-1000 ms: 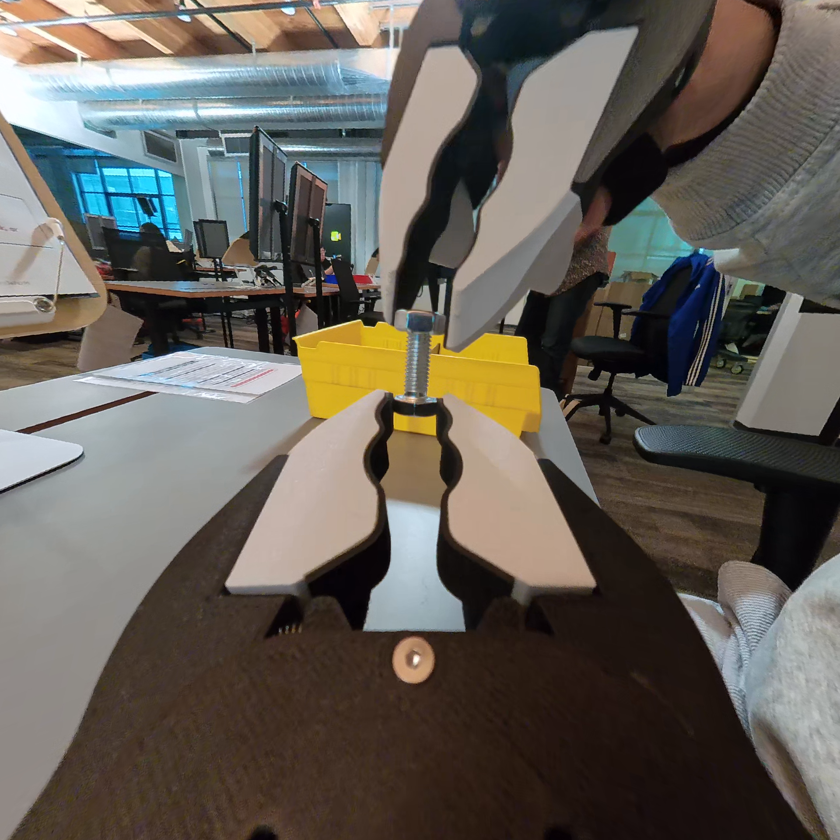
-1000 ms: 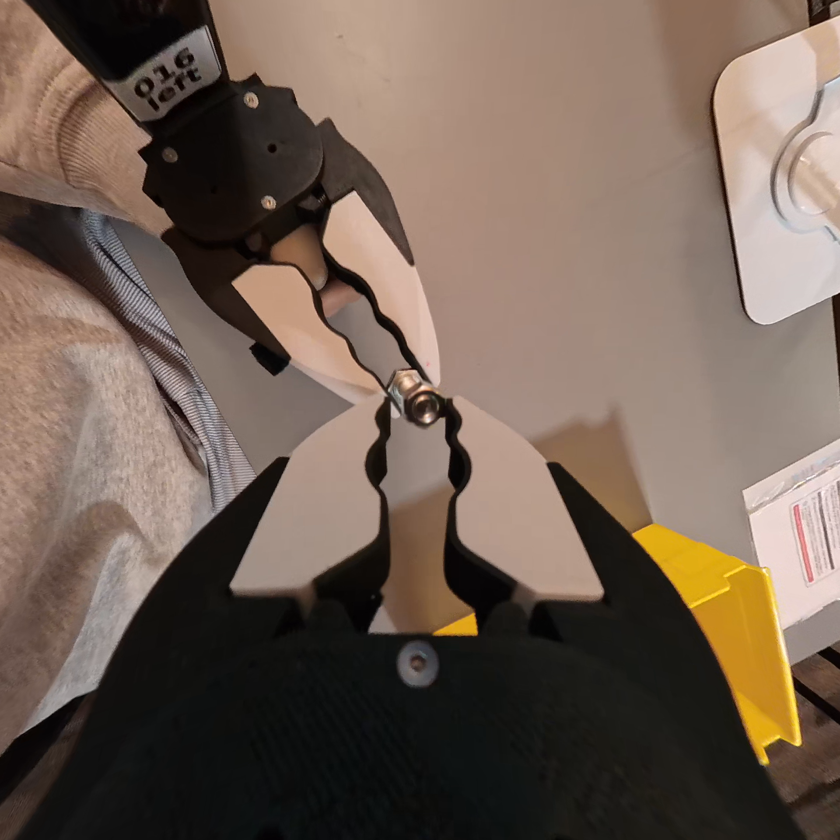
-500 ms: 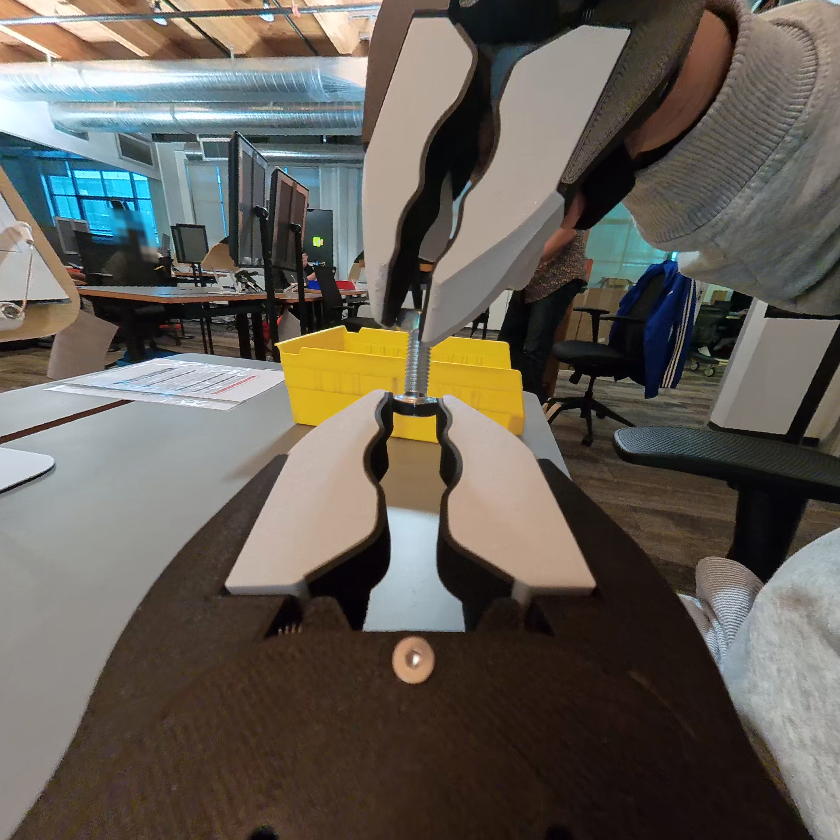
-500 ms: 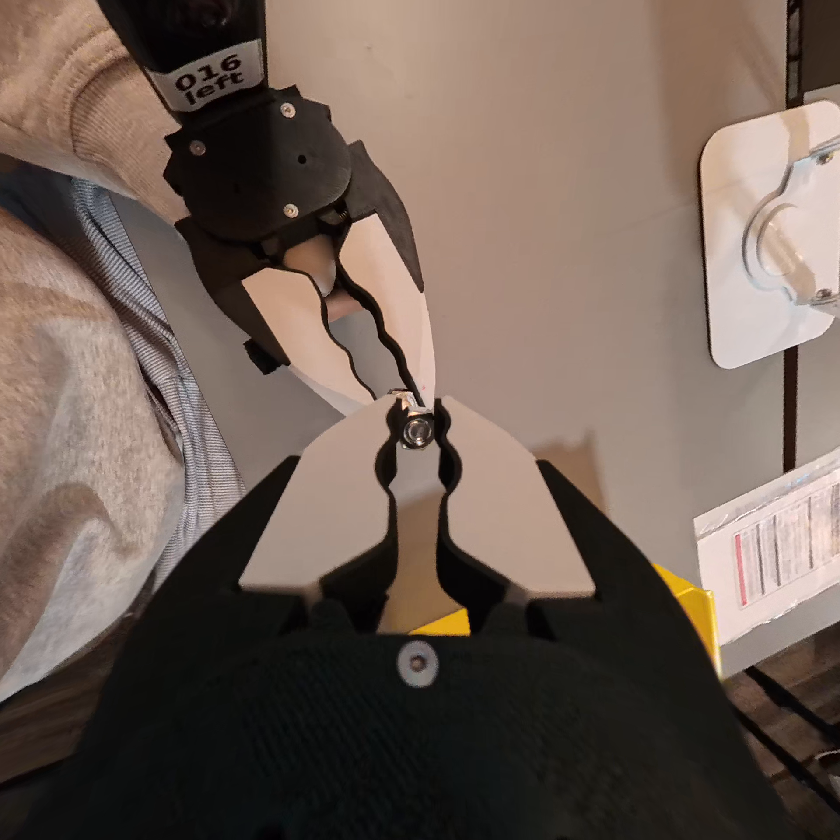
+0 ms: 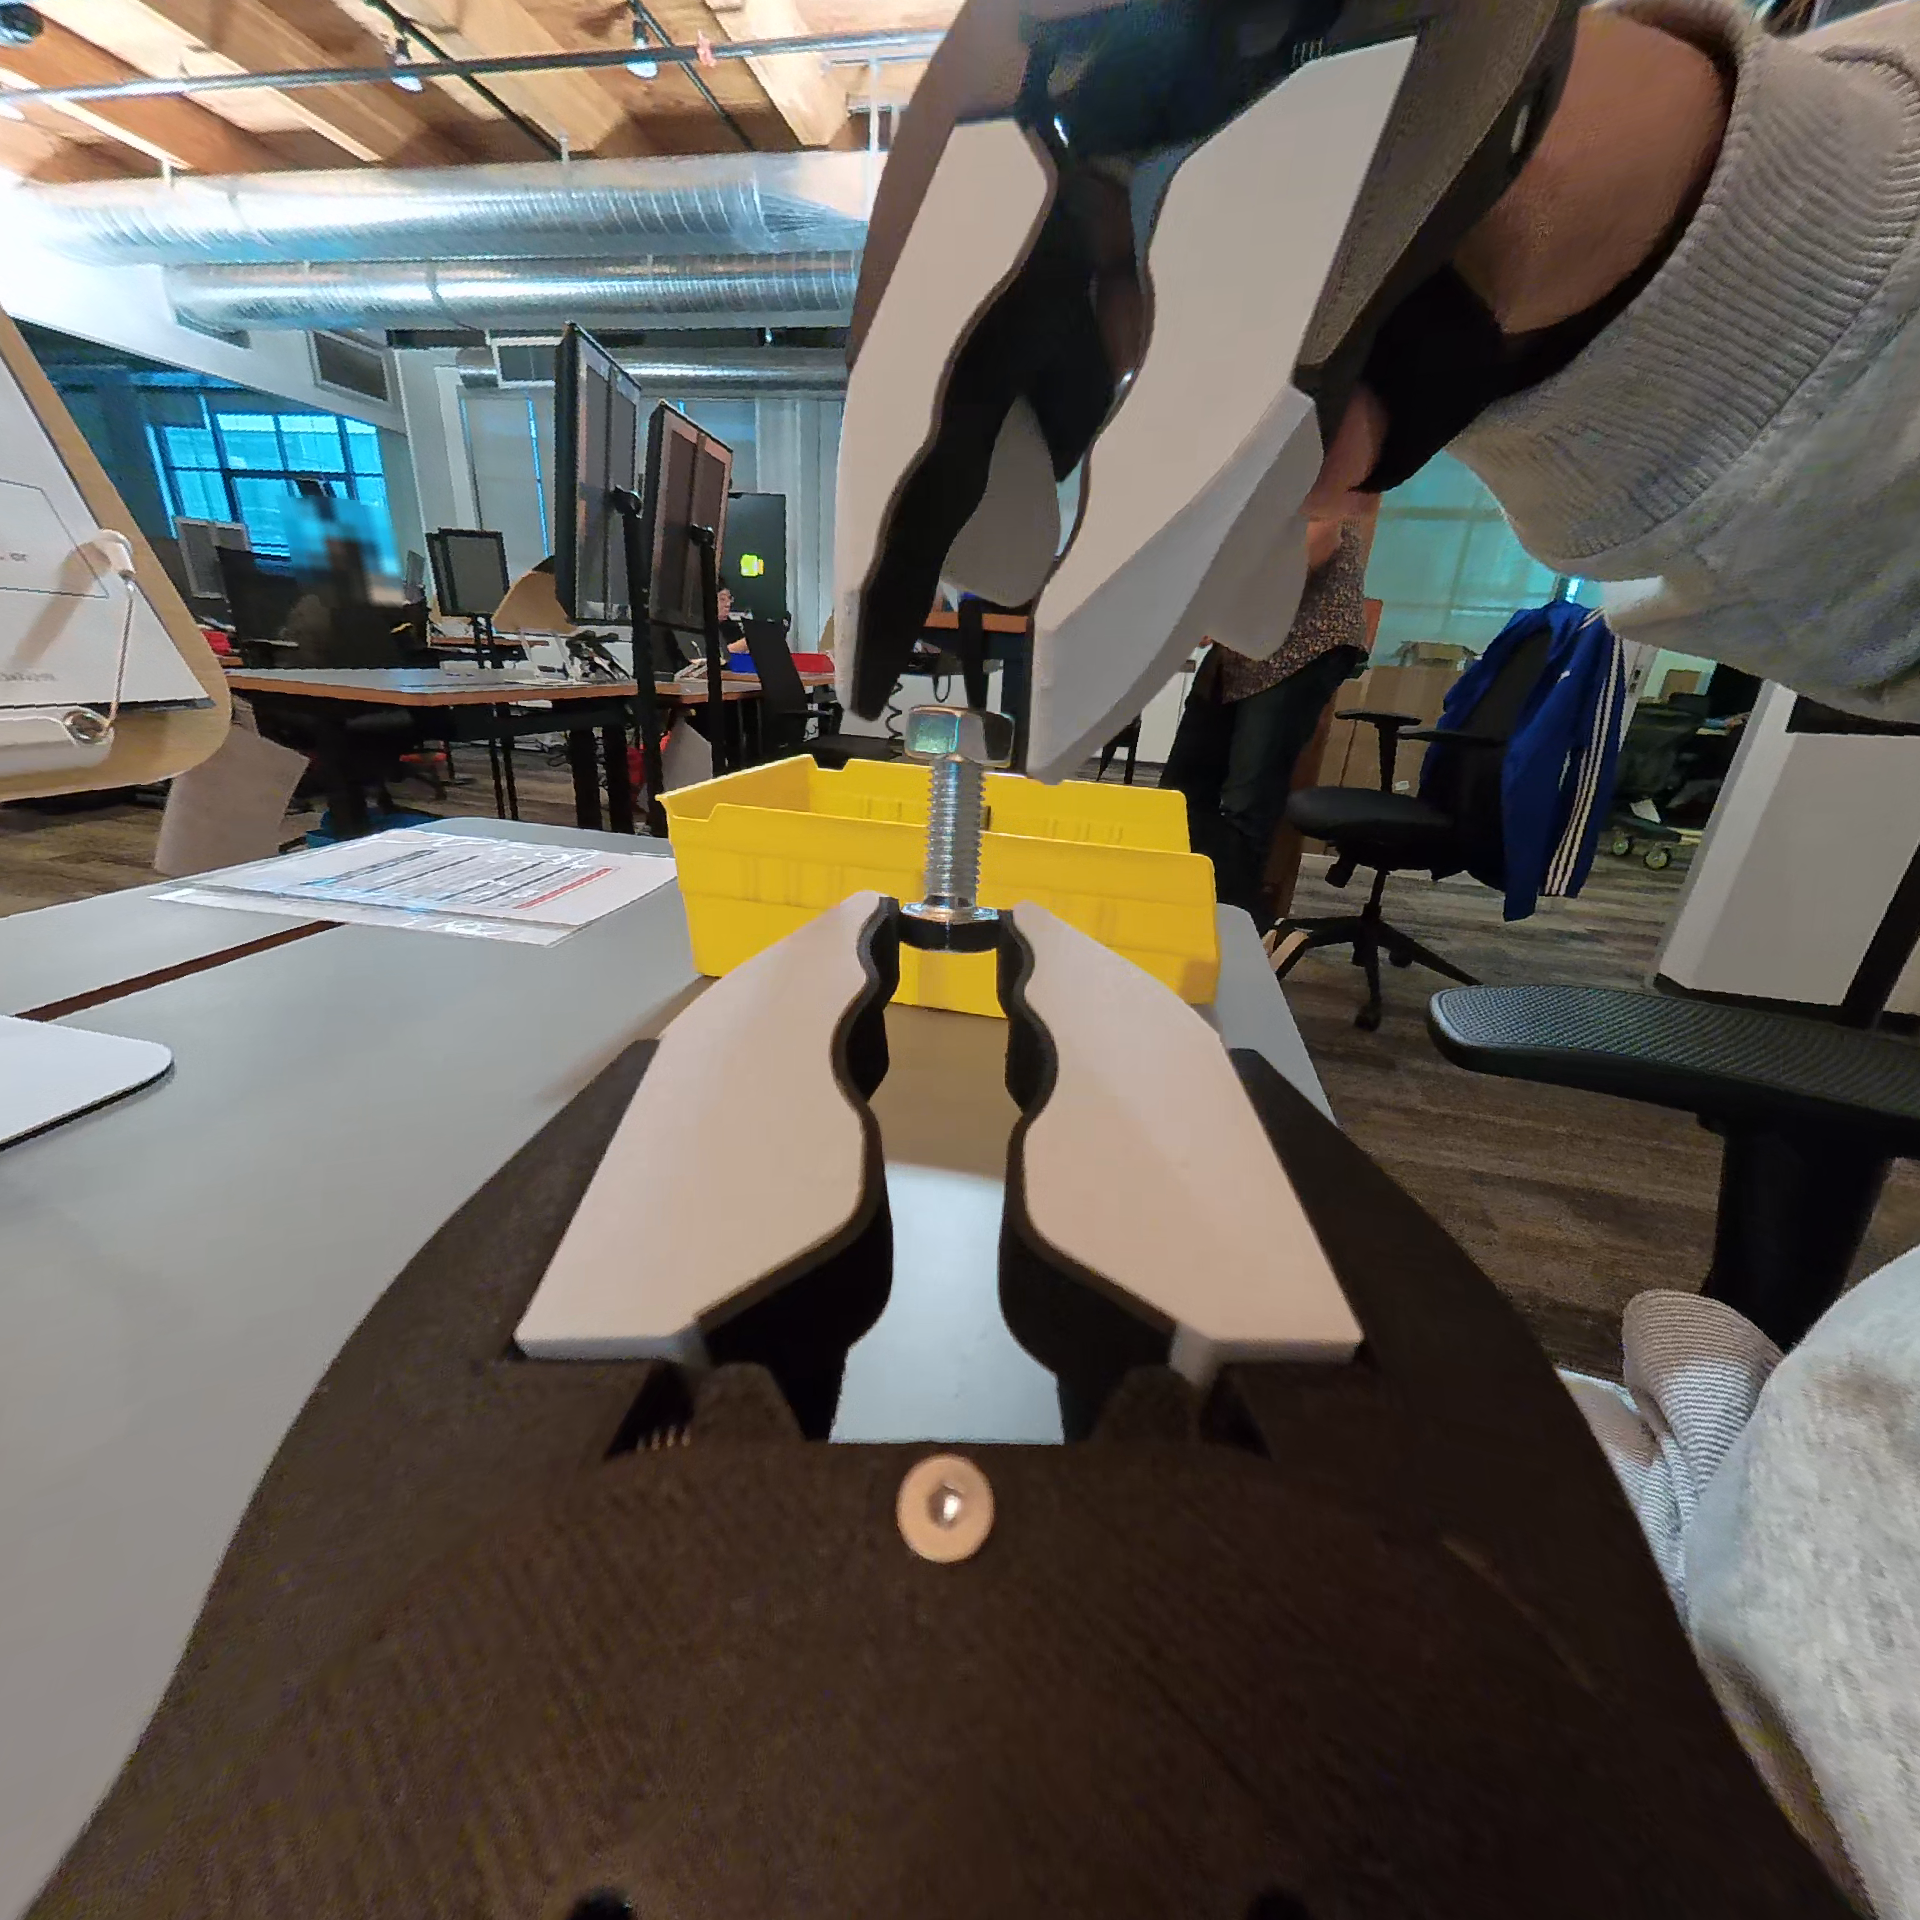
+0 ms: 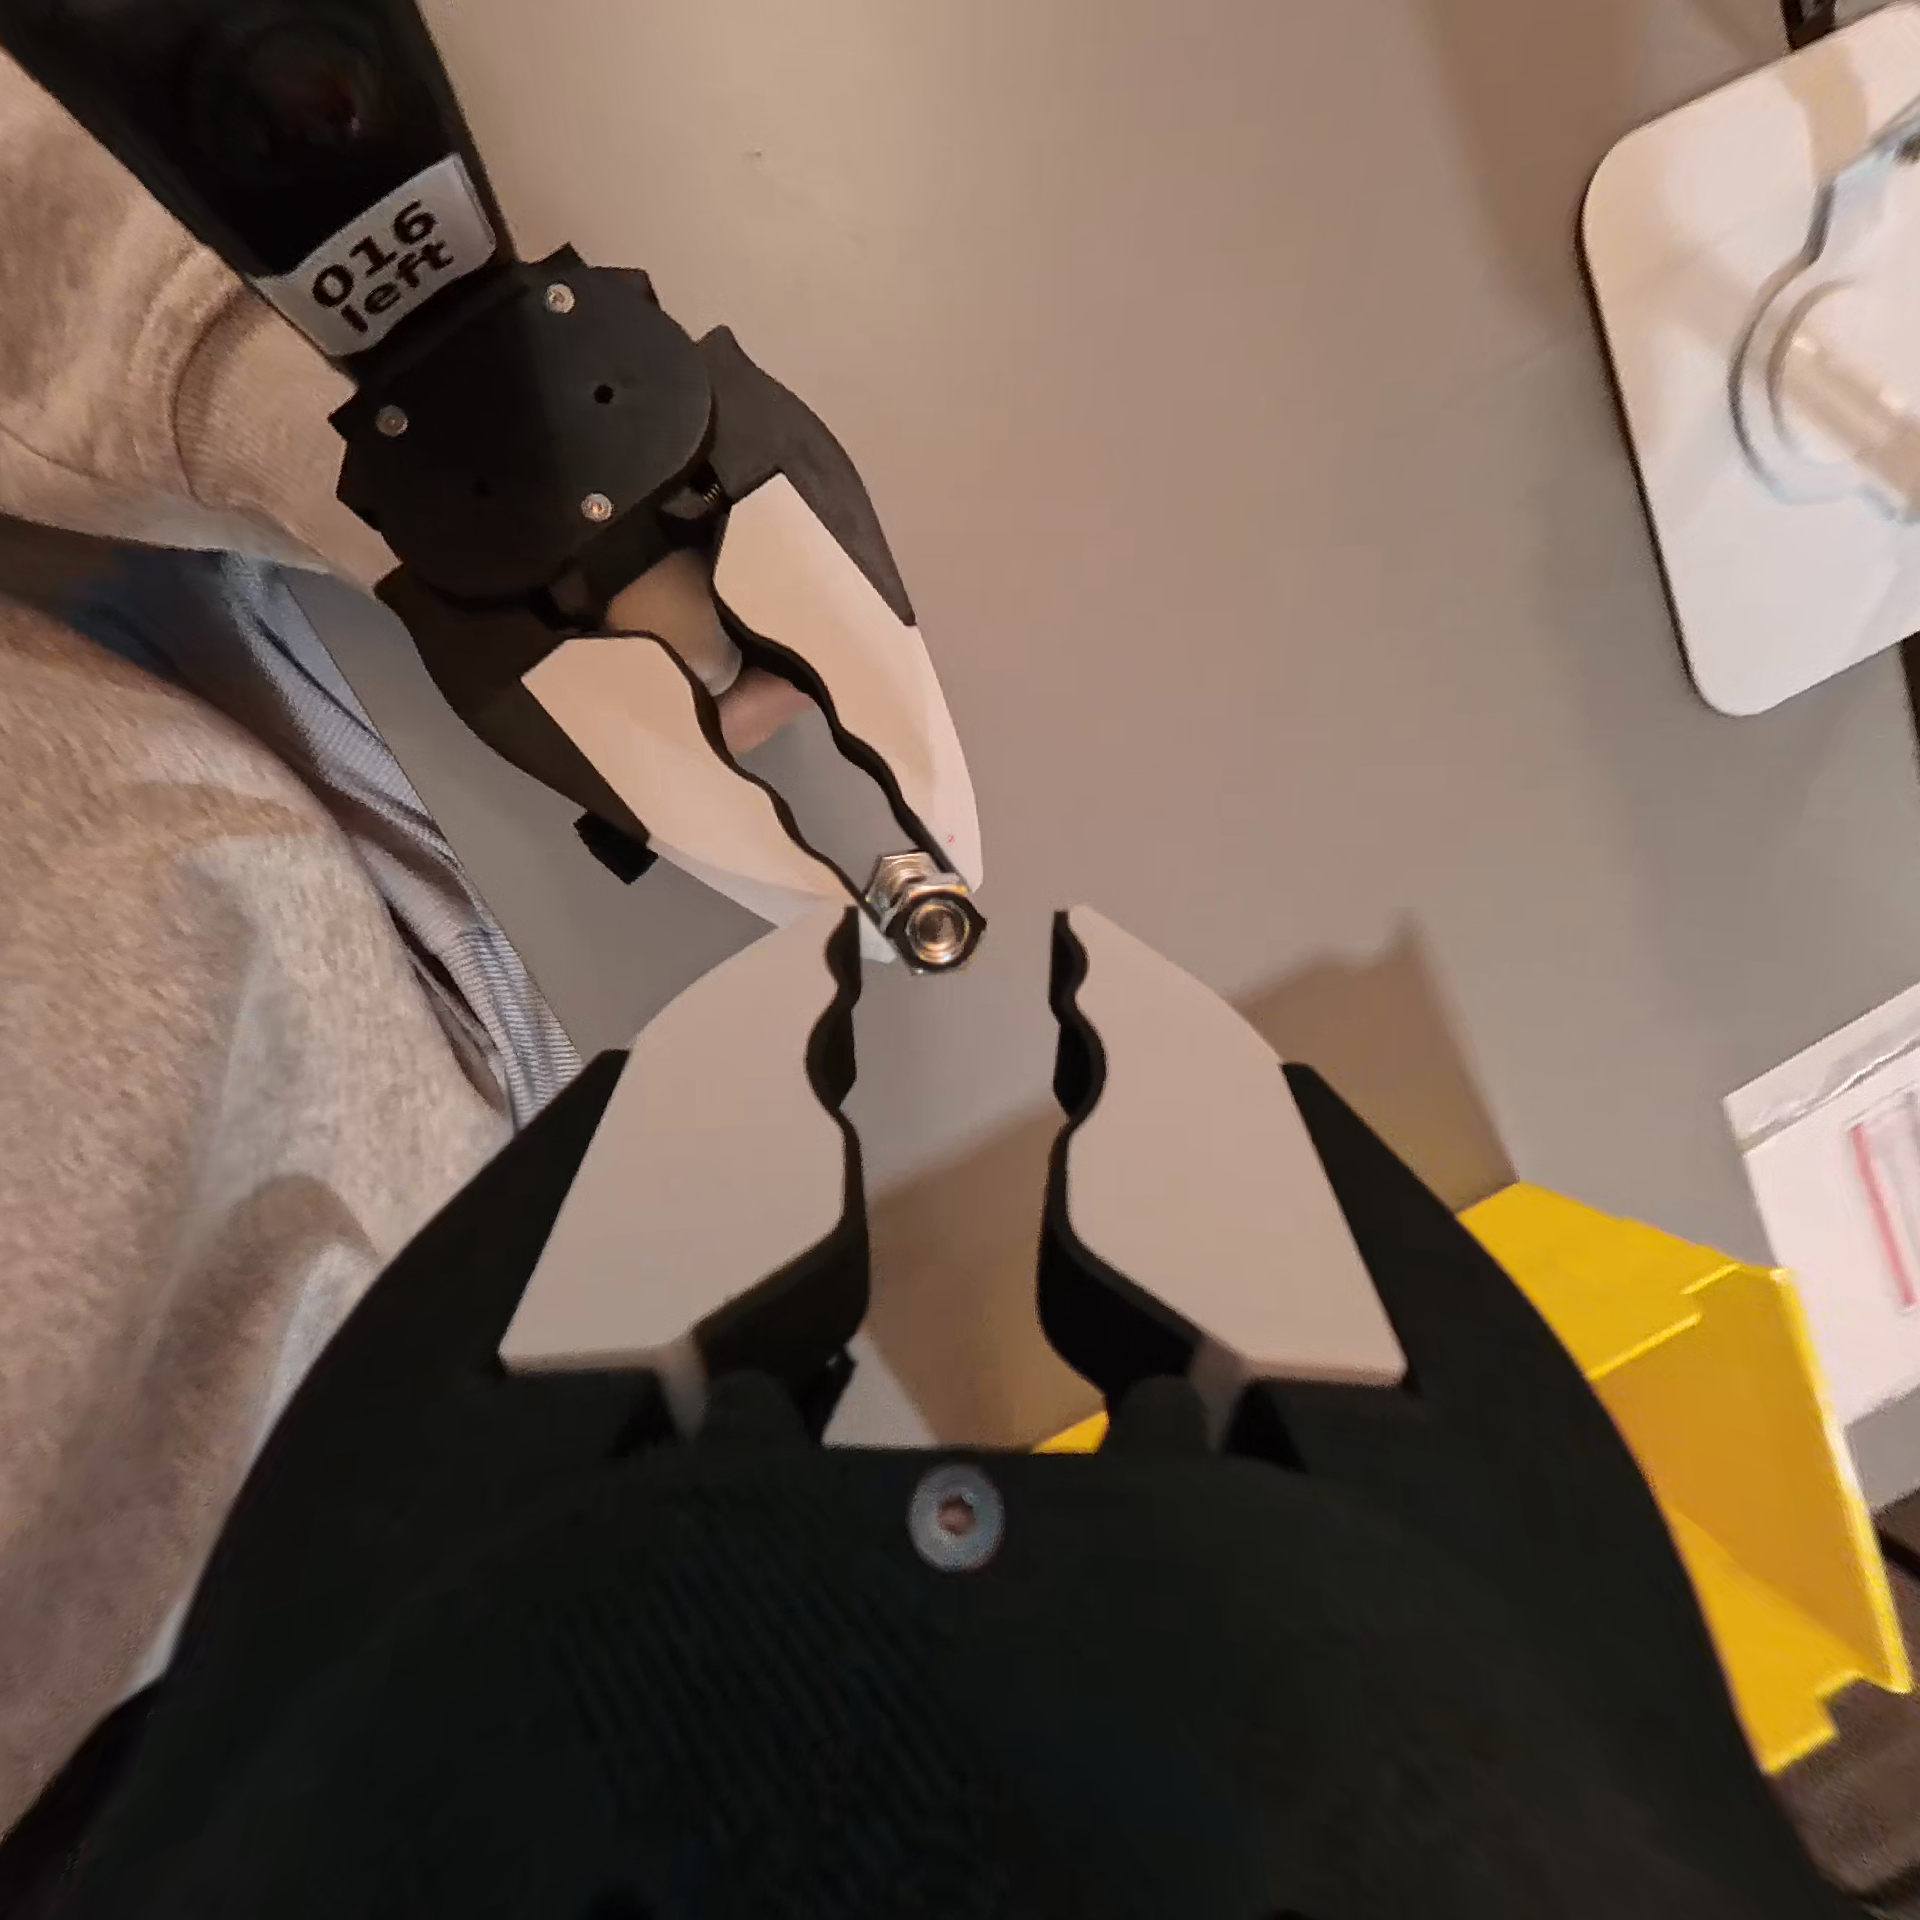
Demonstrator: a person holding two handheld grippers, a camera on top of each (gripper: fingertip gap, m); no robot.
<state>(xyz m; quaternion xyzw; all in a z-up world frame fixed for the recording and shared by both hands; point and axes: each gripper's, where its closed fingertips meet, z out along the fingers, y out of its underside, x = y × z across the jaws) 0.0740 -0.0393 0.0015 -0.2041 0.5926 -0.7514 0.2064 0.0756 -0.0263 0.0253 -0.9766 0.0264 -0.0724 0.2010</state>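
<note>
Yellow bin (image 5: 831, 862) on the grey table (image 5: 312, 1091), contents hidden, behind left gripper (image 5: 948, 920) clamped on the nut (image 5: 948, 912) of an upright bolt (image 5: 954, 800), while right gripper (image 6: 956, 920), closed on the bolt head 0.5 s ago, now hangs just above it with jaws apart.

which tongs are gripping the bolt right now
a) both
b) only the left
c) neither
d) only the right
b: the left tongs pinch the nut on the upright bolt, while the right tongs hang open just above the bolt's head, with a gap on each side in the right wrist view.
</note>
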